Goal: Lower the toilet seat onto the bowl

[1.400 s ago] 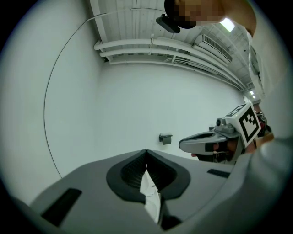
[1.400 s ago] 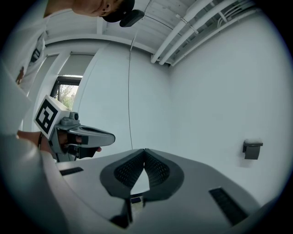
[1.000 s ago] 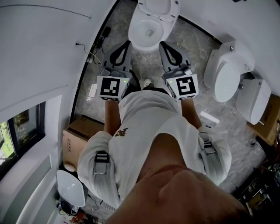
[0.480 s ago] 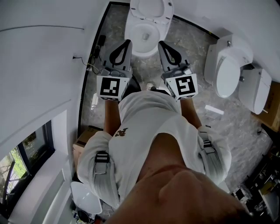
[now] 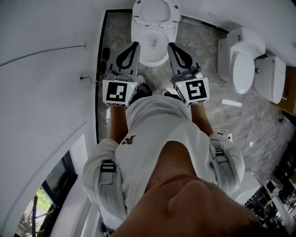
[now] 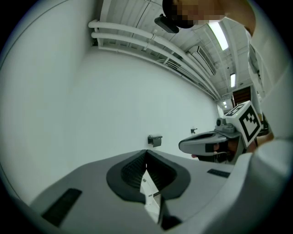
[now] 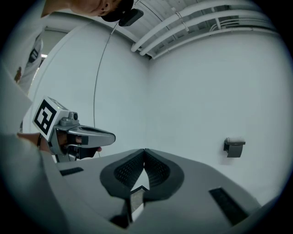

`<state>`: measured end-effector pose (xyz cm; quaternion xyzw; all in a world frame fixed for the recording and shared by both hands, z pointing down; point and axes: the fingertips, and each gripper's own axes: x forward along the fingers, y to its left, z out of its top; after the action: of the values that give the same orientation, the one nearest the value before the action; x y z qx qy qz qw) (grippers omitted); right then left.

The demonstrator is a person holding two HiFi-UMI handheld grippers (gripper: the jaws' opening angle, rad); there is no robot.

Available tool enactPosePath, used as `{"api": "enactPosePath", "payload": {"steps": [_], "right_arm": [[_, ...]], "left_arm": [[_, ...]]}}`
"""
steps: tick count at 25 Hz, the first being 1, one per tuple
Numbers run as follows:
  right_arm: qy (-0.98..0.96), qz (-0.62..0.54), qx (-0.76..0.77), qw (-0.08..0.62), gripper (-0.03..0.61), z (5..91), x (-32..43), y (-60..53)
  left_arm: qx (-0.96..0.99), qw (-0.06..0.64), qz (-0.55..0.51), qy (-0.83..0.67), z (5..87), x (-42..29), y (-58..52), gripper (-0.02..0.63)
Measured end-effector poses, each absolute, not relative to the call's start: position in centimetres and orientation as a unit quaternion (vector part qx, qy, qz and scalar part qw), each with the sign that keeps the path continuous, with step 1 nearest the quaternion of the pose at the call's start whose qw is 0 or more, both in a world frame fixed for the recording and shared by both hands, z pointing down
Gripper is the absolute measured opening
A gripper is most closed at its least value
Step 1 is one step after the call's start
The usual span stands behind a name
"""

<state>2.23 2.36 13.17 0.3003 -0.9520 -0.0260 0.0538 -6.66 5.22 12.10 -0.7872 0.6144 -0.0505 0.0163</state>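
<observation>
Hovering near the toilet bowl (image 5: 154, 59) front rim, left tongs (image 5: 134, 46) and right tongs (image 5: 171, 46) are closed, empty, well apart.

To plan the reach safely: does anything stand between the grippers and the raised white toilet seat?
Nothing visible does. The left gripper and right gripper, both shut and empty, hover before the raised white toilet seat; the rim of the white bowl looks bare.

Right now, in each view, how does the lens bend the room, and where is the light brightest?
Head view: wide-angle bend curves the wall; toilet sharp, evenly lit. Left gripper view: round fisheye with black corners, ceiling pipes bowed, light strip glaring. Right gripper view: same black rim, bowed pipes, even light.
</observation>
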Motion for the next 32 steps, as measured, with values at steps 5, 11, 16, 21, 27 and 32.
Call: {"api": "enactPosePath", "payload": {"steps": [5, 11, 16, 21, 27, 32], "right_arm": [[-0.938, -0.026, 0.339, 0.062, 0.02, 13.4, -0.9, 0.9], [-0.919, -0.019, 0.386, 0.081, 0.02, 14.6, -3.0, -0.8], [-0.905, -0.02, 0.41, 0.111, 0.02, 16.0, -3.2, -1.5], [-0.897, -0.029, 0.423, 0.123, 0.021, 16.8, -2.8, -2.9], [-0.897, -0.025, 0.424, 0.12, 0.021, 17.6, -2.3, -4.9], [-0.9, -0.017, 0.421, 0.114, 0.021, 18.8, -1.9, -8.2]], "left_arm": [[-0.813, 0.015, -0.047, 0.58, 12.4, -10.0, 2.9, 0.021], [-0.839, 0.008, -0.04, 0.543, 13.3, -12.7, 0.5, 0.021], [-0.85, -0.001, -0.034, 0.525, 14.6, -13.7, -1.0, 0.021], [-0.853, -0.008, -0.035, 0.52, 15.9, -14.0, -2.8, 0.021], [-0.849, -0.009, -0.042, 0.527, 17.3, -14.0, -4.8, 0.021], [-0.842, -0.022, -0.064, 0.535, 19.5, -13.5, -7.7, 0.023]]}}
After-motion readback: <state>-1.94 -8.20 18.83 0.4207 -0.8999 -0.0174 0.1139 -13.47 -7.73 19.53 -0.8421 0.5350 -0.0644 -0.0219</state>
